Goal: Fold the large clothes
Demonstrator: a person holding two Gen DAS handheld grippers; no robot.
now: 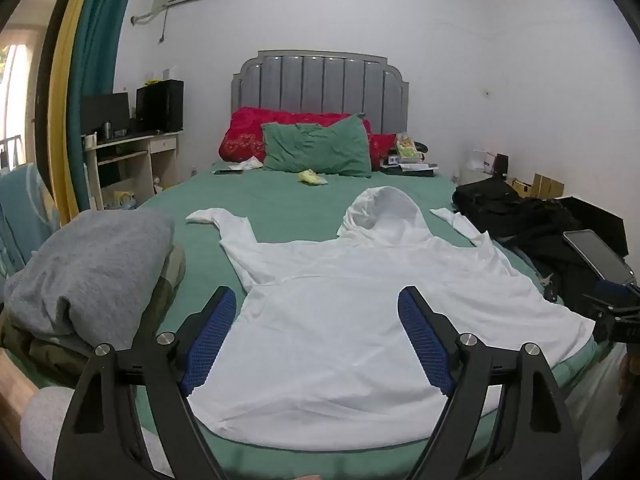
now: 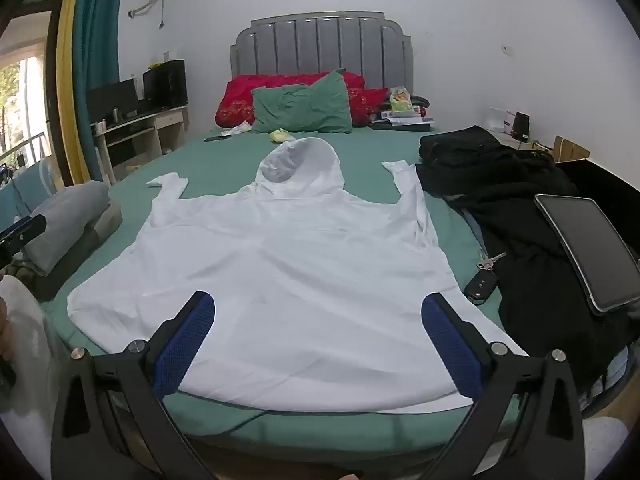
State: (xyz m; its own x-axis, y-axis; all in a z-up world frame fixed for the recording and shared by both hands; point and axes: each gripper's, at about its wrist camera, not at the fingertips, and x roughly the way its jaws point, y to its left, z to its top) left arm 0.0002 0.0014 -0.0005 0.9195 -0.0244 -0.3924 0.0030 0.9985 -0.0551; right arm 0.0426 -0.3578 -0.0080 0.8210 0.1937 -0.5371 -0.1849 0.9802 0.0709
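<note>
A white hooded top [image 1: 340,320] lies spread flat on the green bed sheet [image 1: 280,204], hood toward the headboard, both sleeves bent up at the sides. It also shows in the right wrist view [image 2: 280,264]. My left gripper [image 1: 316,300] is open and empty, held above the top's lower left part. My right gripper [image 2: 318,304] is open and empty above the top's lower hem on the right side. The right gripper's tip [image 1: 616,312] shows at the left wrist view's right edge.
Folded grey and olive clothes [image 1: 88,272] are stacked at the bed's left edge. Black clothes [image 2: 516,216], a tablet [image 2: 588,248] and a car key [image 2: 482,284] lie on the right. Green and red pillows [image 1: 316,148] sit by the headboard. A desk [image 1: 132,152] stands left.
</note>
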